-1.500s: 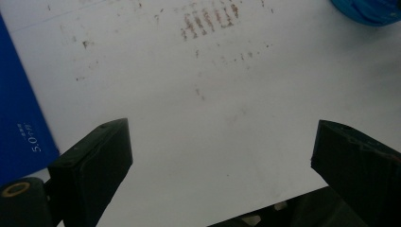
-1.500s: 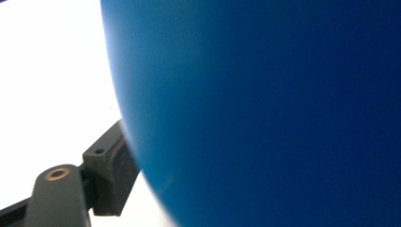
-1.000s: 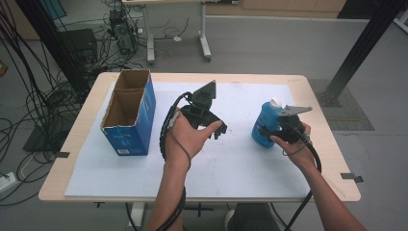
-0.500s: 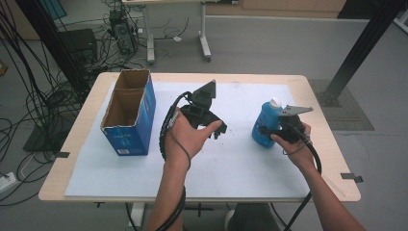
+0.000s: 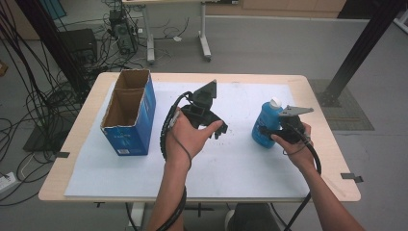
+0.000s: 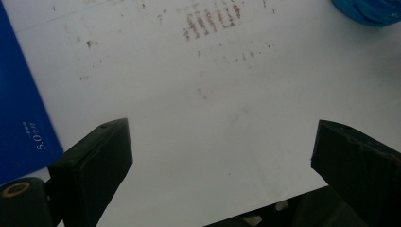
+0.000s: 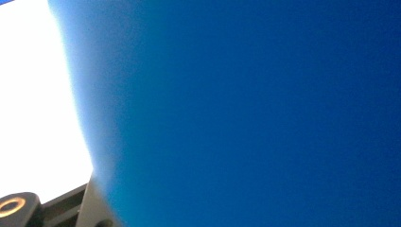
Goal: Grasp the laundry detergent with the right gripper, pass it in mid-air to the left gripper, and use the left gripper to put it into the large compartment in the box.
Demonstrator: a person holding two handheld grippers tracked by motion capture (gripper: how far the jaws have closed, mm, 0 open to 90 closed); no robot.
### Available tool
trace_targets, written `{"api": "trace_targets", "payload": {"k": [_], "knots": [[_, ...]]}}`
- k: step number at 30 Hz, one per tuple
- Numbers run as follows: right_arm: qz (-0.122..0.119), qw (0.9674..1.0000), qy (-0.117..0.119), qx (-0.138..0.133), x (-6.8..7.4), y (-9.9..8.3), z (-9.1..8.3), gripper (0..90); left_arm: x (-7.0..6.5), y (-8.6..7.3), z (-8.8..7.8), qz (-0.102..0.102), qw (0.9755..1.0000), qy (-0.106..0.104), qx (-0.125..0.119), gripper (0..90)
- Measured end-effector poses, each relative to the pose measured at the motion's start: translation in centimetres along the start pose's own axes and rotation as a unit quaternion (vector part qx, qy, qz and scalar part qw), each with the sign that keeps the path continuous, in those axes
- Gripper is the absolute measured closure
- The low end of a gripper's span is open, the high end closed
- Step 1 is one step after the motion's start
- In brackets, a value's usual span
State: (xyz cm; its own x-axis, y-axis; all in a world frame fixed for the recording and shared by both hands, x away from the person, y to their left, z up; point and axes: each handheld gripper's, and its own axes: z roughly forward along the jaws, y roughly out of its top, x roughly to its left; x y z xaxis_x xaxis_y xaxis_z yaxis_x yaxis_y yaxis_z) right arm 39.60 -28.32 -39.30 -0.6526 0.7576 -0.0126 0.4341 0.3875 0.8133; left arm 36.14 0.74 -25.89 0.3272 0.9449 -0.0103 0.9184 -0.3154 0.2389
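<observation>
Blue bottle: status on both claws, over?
Right claw just closed onto blue bottle, upright on table. Left claw open, empty, above white sheet. Blue box well left; nothing blocking.

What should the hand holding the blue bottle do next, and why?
Probably lift it slightly. The right gripper has just been closing its jaws on the blue bottle, which stands on the white mat; the open cardboard box seems a likely destination.

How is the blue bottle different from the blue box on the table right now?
The bottle is rounded with a white cap on top; the box is rectangular cardboard, open at the top. The right gripper is closed on the bottle, while the box stands untouched at the left. Both are blue and upright.
</observation>
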Motion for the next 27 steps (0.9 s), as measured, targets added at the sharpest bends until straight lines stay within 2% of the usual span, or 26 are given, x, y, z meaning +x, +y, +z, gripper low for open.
{"api": "trace_targets", "payload": {"k": [27], "knots": [[0.001, 1.0000, 0.000, 0.002, 0.00, 0.03, -0.01, 42.3, 0.01, 0.01, -0.02, 0.002, 1.0000, 0.001, 0.003, 6.5]]}}
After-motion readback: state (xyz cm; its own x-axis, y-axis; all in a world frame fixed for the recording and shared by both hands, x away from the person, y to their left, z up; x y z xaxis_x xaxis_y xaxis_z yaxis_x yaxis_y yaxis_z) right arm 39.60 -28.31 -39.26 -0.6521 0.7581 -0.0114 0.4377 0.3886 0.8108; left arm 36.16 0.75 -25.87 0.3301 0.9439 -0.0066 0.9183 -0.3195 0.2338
